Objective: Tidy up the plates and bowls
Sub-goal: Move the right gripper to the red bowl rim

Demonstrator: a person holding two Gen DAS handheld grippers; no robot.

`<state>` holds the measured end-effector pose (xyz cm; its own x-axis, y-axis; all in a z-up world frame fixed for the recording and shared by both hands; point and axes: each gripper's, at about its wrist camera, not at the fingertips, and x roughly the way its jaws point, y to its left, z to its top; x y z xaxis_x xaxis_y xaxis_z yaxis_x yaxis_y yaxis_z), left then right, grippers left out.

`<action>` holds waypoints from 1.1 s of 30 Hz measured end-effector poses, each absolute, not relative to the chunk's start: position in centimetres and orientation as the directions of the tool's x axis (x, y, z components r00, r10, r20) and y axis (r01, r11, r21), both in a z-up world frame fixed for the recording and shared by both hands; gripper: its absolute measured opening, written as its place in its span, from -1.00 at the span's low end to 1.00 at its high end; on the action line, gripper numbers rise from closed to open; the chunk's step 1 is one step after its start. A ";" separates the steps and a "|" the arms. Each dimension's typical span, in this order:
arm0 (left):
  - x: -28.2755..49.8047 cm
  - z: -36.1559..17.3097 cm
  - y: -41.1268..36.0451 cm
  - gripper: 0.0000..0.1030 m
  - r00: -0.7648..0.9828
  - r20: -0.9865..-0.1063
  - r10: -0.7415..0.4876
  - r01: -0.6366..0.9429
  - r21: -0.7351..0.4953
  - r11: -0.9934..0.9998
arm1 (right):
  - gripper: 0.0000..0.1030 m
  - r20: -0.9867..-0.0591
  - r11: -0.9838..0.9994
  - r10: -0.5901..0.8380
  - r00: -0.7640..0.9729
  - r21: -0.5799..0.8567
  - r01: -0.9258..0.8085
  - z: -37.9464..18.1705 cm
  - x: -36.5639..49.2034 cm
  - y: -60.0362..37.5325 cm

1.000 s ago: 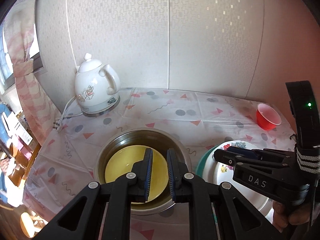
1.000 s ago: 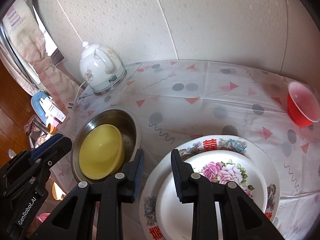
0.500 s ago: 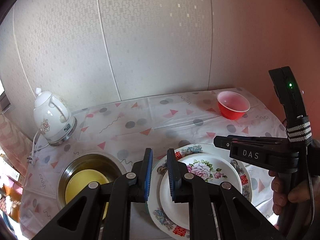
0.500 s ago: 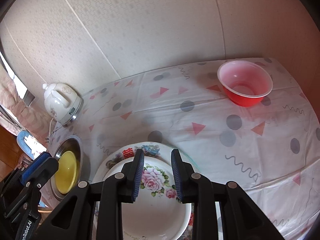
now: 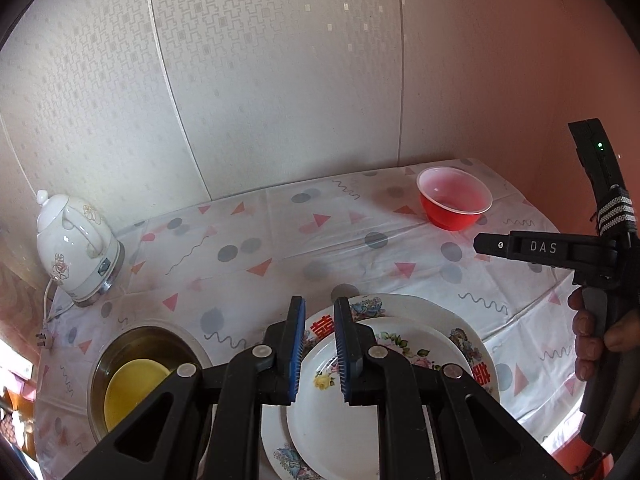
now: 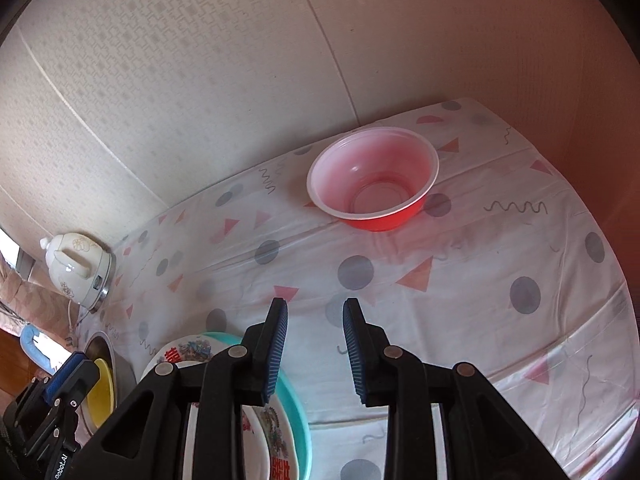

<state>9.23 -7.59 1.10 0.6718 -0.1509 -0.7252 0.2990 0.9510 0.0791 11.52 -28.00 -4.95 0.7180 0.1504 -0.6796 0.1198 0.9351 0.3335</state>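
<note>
A red bowl stands alone at the back right of the table; it also shows in the left wrist view. A stack of floral plates lies at the front, a small white plate on a larger one over a teal plate. A yellow bowl sits inside a steel bowl at the front left. My left gripper is open and empty above the plates' left edge. My right gripper is open and empty, above the cloth, pointing at the red bowl.
A white electric kettle with a cord stands at the back left by the wall. A patterned cloth covers the table. Walls close the back and the right side. The table's edge drops off at the front right.
Both grippers have swung right, away from the steel bowl. The right gripper has left the plate stack and now faces the red bowl, closer to it and with its fingers wider apart.
</note>
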 end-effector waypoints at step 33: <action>16.9 -3.8 -6.8 -0.61 0.542 -0.822 -0.178 0.228 -0.061 0.972 | -0.40 -0.732 0.847 0.086 0.676 0.411 0.337 -7.4 21.3 -34.5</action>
<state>16.95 -6.80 -3.76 0.5416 -0.1784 -0.8215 0.2280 0.9718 -0.0607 21.35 -34.53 -7.39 0.6762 0.0861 -0.7316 0.3371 0.8469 0.4112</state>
